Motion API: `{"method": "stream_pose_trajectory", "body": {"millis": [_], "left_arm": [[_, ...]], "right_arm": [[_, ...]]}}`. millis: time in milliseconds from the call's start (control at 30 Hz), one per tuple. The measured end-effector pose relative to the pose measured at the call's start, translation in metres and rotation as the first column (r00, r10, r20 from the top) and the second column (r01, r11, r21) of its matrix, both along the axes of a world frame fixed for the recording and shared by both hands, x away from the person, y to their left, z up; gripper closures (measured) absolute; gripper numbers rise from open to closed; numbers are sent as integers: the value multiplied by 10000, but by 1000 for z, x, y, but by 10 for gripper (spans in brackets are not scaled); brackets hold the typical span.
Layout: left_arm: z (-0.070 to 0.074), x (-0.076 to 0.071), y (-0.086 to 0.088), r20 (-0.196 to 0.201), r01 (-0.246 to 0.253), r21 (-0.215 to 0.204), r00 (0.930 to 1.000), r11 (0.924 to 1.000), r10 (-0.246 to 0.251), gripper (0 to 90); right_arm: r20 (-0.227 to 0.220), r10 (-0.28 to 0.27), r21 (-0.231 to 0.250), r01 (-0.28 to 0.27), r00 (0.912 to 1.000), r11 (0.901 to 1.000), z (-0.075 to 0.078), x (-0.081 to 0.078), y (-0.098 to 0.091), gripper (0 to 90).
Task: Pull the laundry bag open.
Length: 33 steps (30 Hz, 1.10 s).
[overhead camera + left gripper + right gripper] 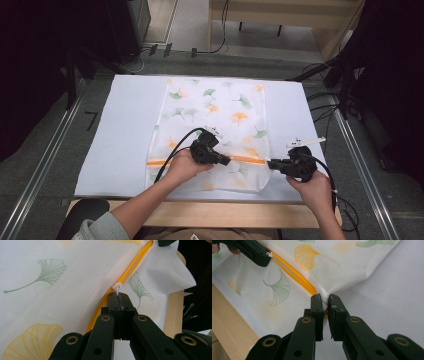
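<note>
While the right gripper (325,305) pinches the mesh bag's (220,107) corner, the left gripper (121,302) clamps the zipper pull (117,286); sliding it along the orange zipper (165,163) probably comes next.

The mesh bag (212,132) lies on the sheet (125,130), which covers the table (210,212).

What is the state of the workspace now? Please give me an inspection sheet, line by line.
Surface: white sheet on a wooden table.
Job's things: mesh bag with ginkgo leaf print, lying flat; orange zipper partly open; white zipper pull.
Clutter: nothing seen.
Grippers: left claw shut on the zipper pull; right claw shut on the bag's edge at the zipper end.
Cables: a black cable trails from the left claw across the bag; another from the right.
Surroundings: grey floor, metal rails, floor cables.
</note>
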<state>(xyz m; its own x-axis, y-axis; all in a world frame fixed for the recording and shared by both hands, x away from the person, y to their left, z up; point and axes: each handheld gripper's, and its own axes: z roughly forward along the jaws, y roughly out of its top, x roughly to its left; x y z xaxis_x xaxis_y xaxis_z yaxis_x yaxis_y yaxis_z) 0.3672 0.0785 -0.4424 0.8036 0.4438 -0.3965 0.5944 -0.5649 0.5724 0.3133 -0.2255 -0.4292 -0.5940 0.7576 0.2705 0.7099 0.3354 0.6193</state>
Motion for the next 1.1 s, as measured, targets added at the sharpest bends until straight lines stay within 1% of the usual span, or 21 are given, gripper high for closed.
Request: {"method": "stream_pose_trajectory", "body": {"millis": [67,100,133,200,267,367,400,433,533,600,667,700,733,767,800,867,900,933,967,1067,1100], "left_arm": [[0,1,1,1,24,21,10000,10000,-24,900],[0,1,2,-54,-57,-70,10000,10000,57,900],[1,2,4,-33,-40,-26,10000,10000,40,900],[1,2,6,-15,-111,-65,9999,9999,111,900],[0,2,8,-81,-191,-110,9998,9998,190,900],[0,0,9,-52,-230,-53,9997,9997,230,900],[0,0,10,-15,-201,2,9998,9998,201,900],[0,-1,10,38,-195,146,9998,9997,195,900],[-1,-1,12,-34,-259,107,9997,9996,259,900],[-1,0,14,-22,-250,163,9997,9996,251,900],[-1,-1,16,-76,-341,166,9994,9993,343,900],[0,0,22,-142,-269,338,9995,9991,274,900],[1,0,26,-200,-346,384,9992,9987,354,900],[1,0,26,-200,-346,384,9992,9987,354,900],[1,0,28,-265,-321,476,9991,9984,334,900],[2,0,34,-276,-339,687,9990,9971,358,900],[2,0,38,-173,-274,865,9994,9959,290,900],[2,-1,42,-164,-303,946,9994,9951,320,900],[0,-1,52,-387,-530,784,9977,9955,562,900],[-1,0,54,-389,-566,773,9975,9954,597,900],[0,1,53,-322,-690,684,9969,9953,713,900]], "right_arm": [[-7,-34,-5,34,10000,10000,0,0,0,853],[-4,-30,-21,30,10000,10000,0,0,0,852],[-17,-29,-8,29,10000,10000,0,0,0,852],[-20,-24,-2,24,10000,10000,0,0,-1,852],[-19,-5,-13,5,10000,10000,0,0,-1,852],[-45,31,-29,-32,10000,10000,0,0,1,852],[-45,50,-40,-50,10000,10000,0,0,1,852],[-25,63,-31,-63,10000,10000,1,0,1,852],[-22,80,-32,-80,10000,10000,1,-1,0,852],[-35,66,-35,-67,10000,10000,1,-1,0,852],[-62,100,-58,-100,9999,9999,0,0,0,852],[-59,88,-66,-89,9999,9999,0,0,0,852],[-61,77,-84,-78,10000,9999,0,0,0,852],[-61,77,-84,-78,10000,9999,0,0,0,852],[-54,87,-86,-88,9999,9999,0,0,1,852],[-70,82,-114,-83,9999,9999,0,1,1,853],[-72,98,-158,-99,9999,9998,0,0,1,852],[-72,98,-158,-99,9999,9998,0,0,1,852],[-100,109,-170,-110,9999,9998,-1,0,2,852],[-112,159,-184,-161,9998,9997,-1,1,3,852],[-83,142,-246,-144,9999,9996,-1,1,4,853]]}}
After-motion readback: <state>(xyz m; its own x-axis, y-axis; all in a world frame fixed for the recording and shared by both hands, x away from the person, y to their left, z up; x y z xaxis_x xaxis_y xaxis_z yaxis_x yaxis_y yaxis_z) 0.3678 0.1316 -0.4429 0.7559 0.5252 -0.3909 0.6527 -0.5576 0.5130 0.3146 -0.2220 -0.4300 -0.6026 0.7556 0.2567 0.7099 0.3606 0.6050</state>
